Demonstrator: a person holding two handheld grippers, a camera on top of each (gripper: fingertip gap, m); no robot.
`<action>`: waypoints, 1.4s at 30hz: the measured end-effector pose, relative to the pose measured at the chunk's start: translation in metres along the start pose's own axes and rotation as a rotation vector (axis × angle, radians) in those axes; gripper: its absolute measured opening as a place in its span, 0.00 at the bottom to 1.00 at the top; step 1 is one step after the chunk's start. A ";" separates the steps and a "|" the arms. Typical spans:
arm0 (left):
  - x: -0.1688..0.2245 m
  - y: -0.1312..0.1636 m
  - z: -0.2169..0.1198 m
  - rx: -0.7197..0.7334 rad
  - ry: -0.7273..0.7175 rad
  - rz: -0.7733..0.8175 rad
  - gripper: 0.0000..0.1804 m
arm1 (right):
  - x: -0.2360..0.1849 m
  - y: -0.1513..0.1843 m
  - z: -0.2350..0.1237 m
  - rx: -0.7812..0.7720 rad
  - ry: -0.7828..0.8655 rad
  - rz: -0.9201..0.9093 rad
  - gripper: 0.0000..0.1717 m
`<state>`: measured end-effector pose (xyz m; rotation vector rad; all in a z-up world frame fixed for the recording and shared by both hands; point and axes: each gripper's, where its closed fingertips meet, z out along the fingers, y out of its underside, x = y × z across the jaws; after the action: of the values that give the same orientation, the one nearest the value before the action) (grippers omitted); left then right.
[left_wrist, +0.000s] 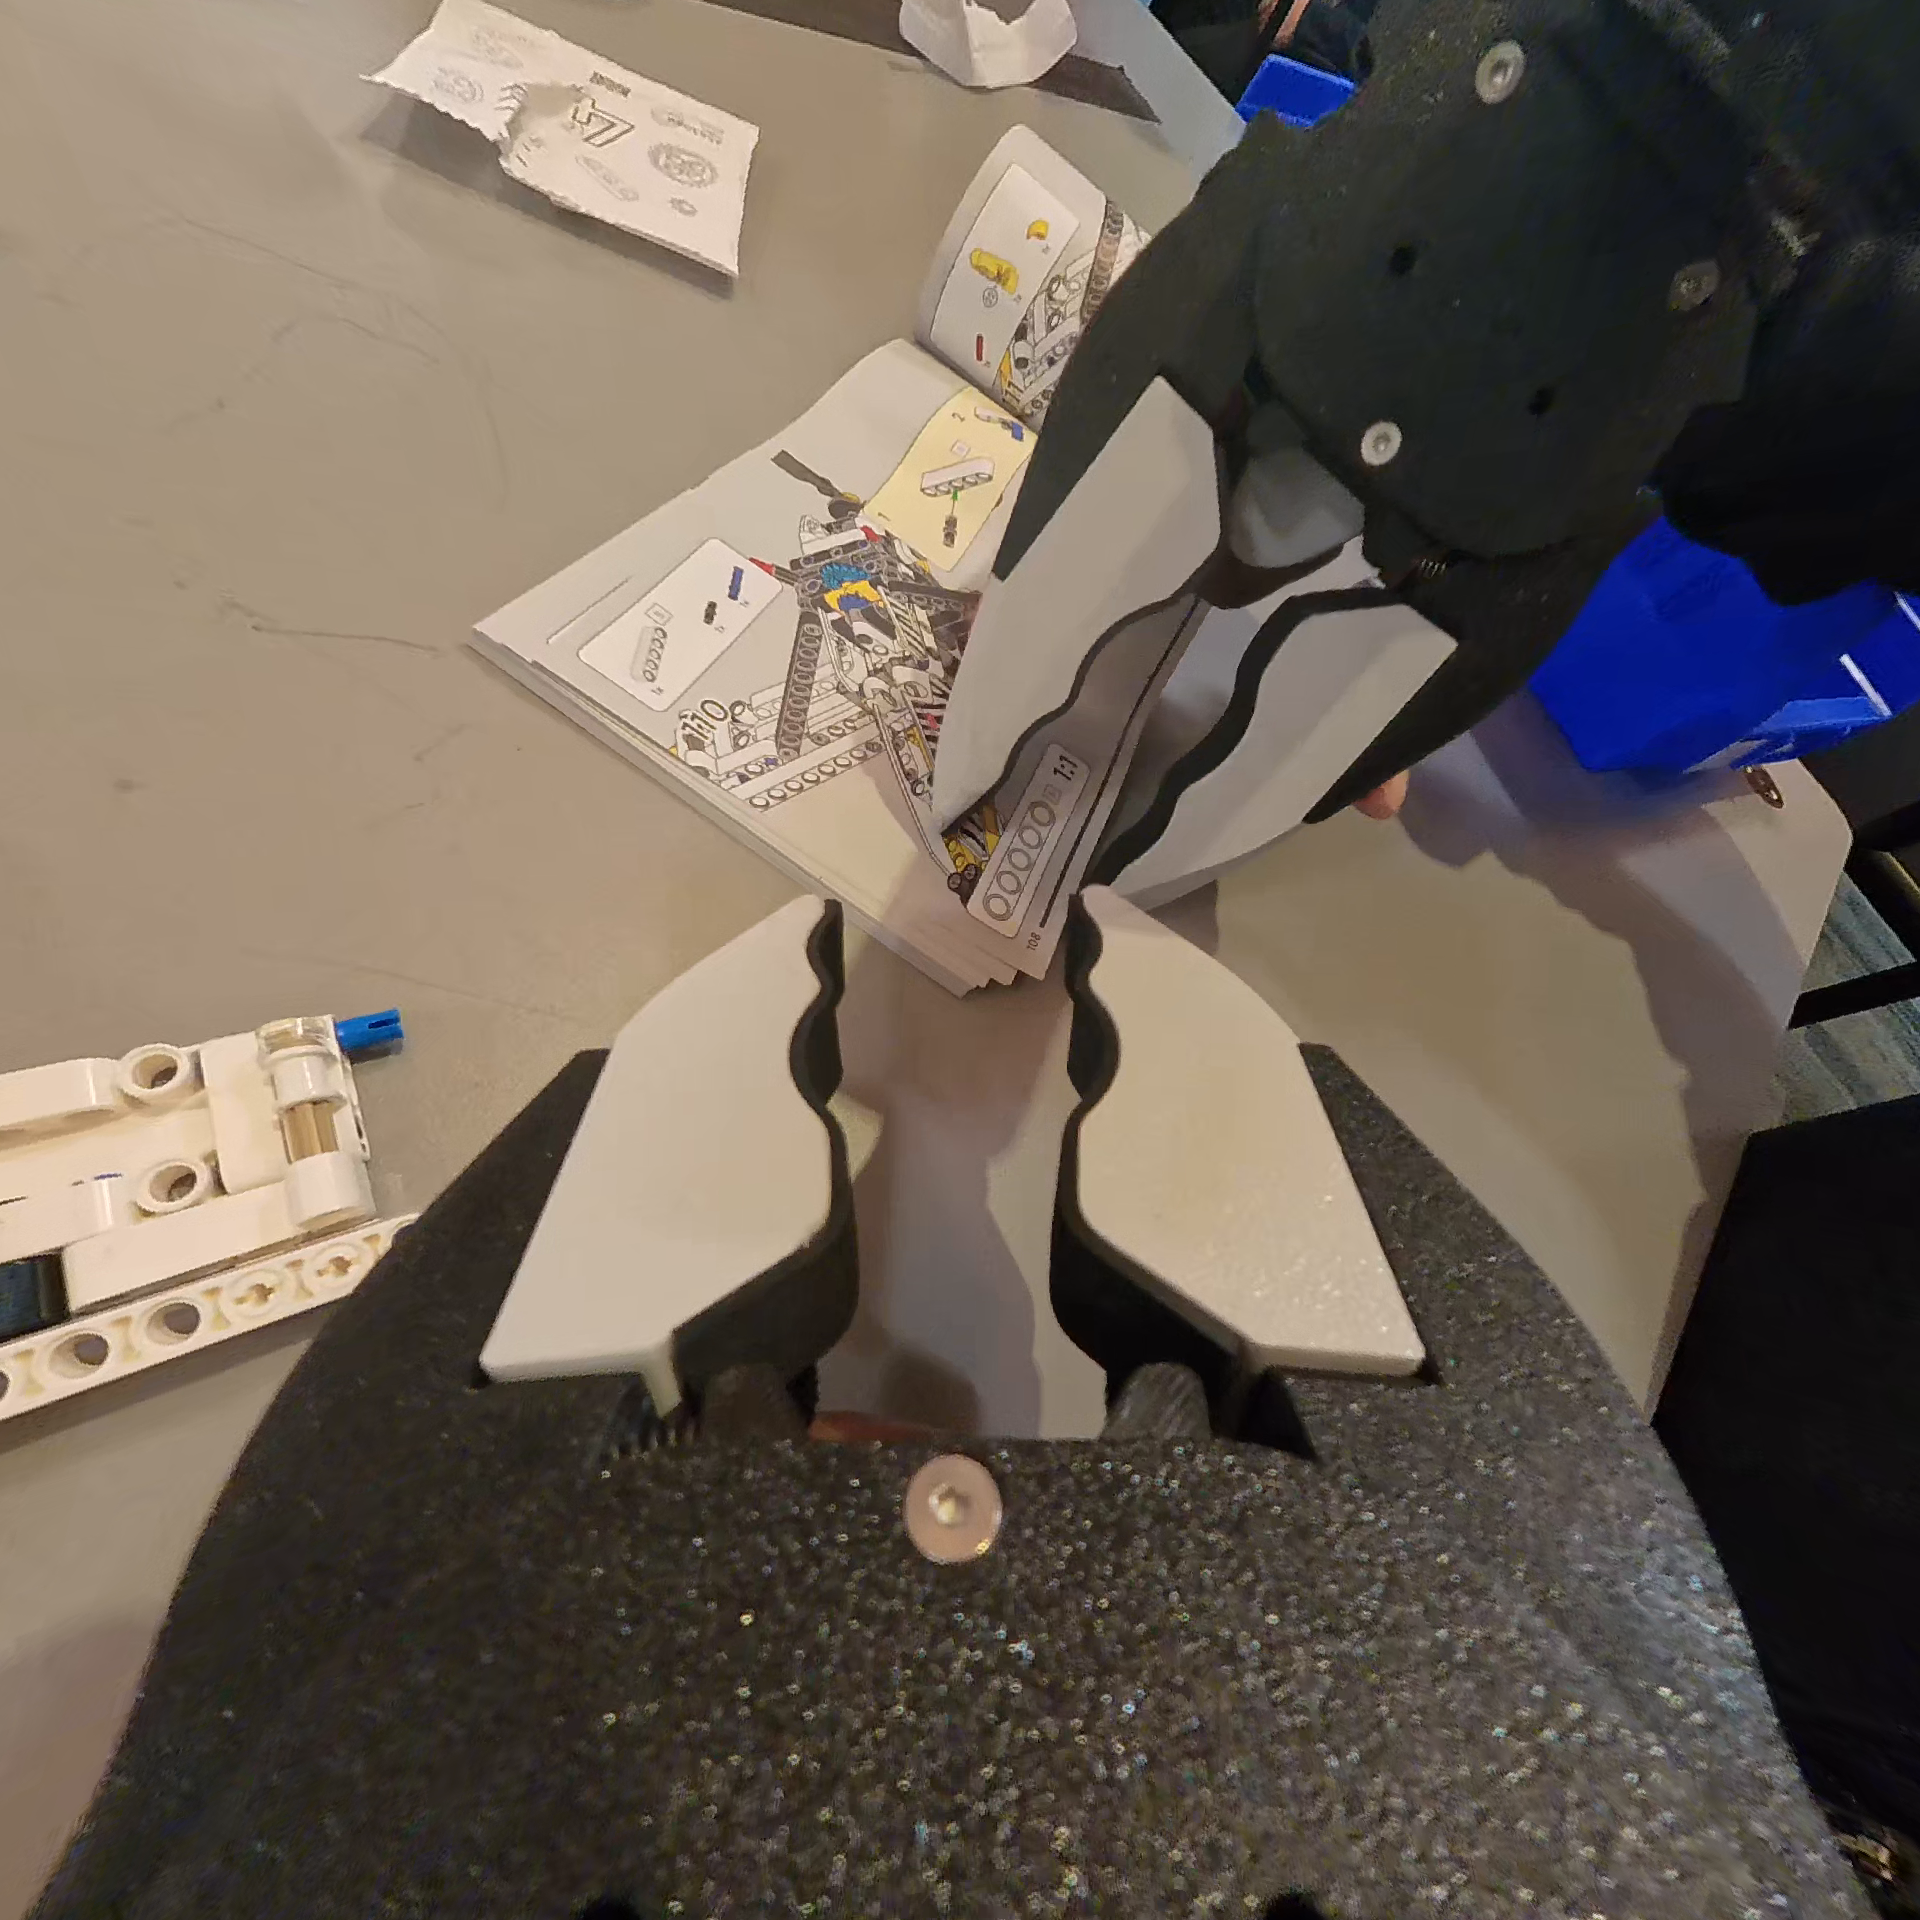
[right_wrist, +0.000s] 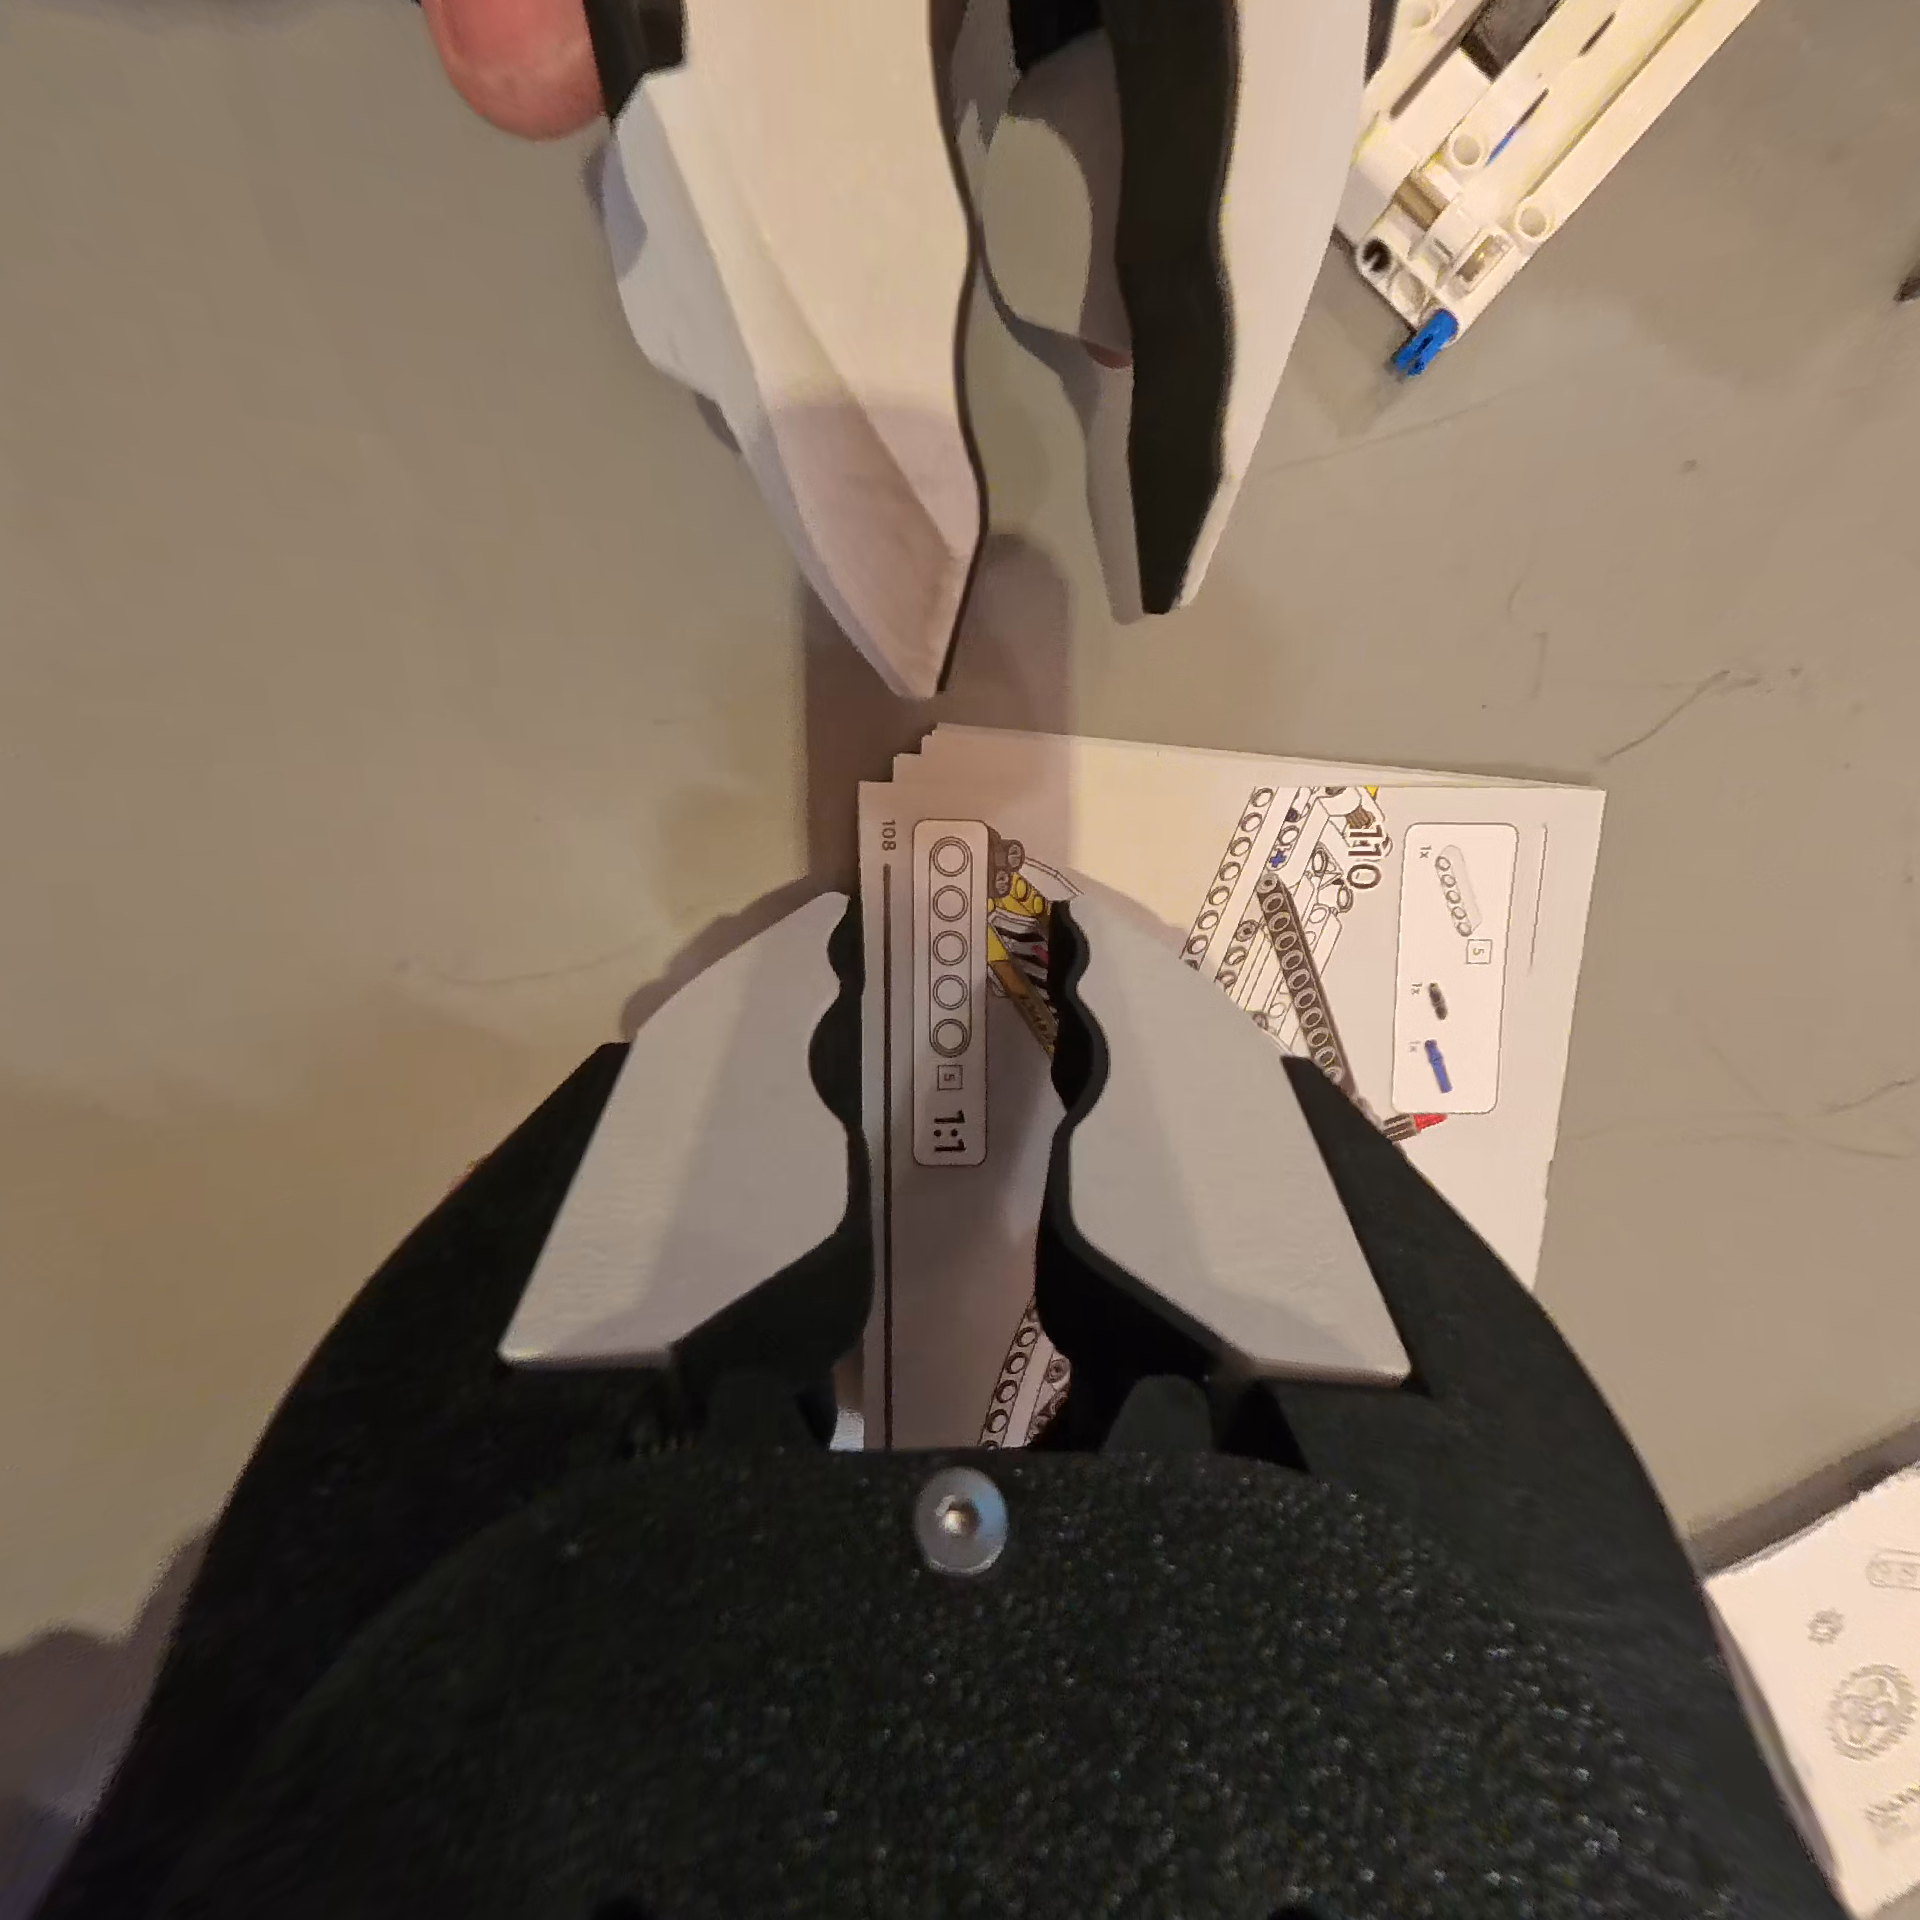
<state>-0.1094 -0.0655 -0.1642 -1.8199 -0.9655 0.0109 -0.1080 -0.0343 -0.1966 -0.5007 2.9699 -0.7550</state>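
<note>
An open instruction booklet lies on the grey table. My right gripper reaches over the booklet's near corner. A lifted page stands between its fingers, but the pads are apart and do not press on it. In the left wrist view the right gripper comes down from the upper right, with the curled page in its gap. My left gripper is open and empty just in front of the booklet's corner. It also shows in the right wrist view.
A white brick assembly with a blue pin lies at the left, and shows in the right wrist view. A sticker sheet lies at the back. A blue bin stands by the table's right edge. My hands' fingertips stand some 5 centimetres from each other.
</note>
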 end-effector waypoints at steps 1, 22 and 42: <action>0.000 0.000 0.000 -0.003 0.001 0.001 0.23 | 0.000 0.000 0.000 0.007 -0.008 0.012 0.19; 0.007 0.009 0.006 -0.073 0.031 0.042 0.23 | 0.003 0.001 -0.008 0.124 -0.078 0.252 0.00; 0.023 -0.028 0.057 -0.238 0.014 0.247 0.23 | 0.014 0.044 -0.090 0.239 0.403 0.820 0.00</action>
<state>-0.1349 -0.0029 -0.1595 -2.1471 -0.7518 0.0377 -0.1445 0.0389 -0.1371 0.9228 2.9002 -1.1420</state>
